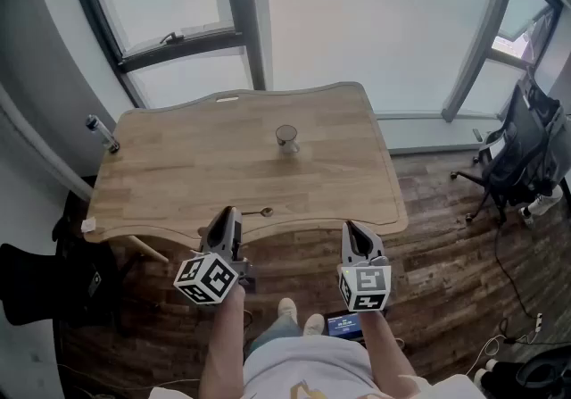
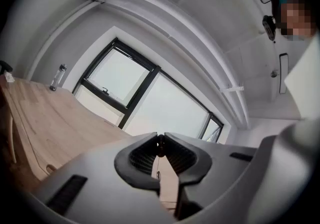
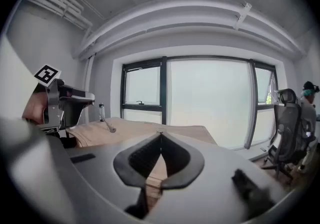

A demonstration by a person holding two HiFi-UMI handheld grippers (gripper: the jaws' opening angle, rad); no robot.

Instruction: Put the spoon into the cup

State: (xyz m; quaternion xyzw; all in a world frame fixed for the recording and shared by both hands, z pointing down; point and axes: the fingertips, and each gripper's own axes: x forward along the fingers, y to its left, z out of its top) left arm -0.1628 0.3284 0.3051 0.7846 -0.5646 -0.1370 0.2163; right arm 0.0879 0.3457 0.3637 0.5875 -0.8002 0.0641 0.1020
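Observation:
A clear glass cup (image 1: 286,138) stands upright near the middle of the wooden table (image 1: 178,165). The metal spoon (image 1: 259,212) lies flat close to the table's front edge, and shows small in the right gripper view (image 3: 109,127). My left gripper (image 1: 230,213) hovers at the front edge just left of the spoon, its jaws together with nothing in them (image 2: 160,140). My right gripper (image 1: 351,229) hangs at the front edge to the spoon's right, its tips also meeting on nothing (image 3: 161,134). The cup is not visible in either gripper view.
A slim bottle (image 1: 101,132) stands at the table's far left corner. A black office chair (image 1: 522,156) is on the floor to the right. A small lit screen (image 1: 343,326) sits by the person's feet. Large windows lie behind the table.

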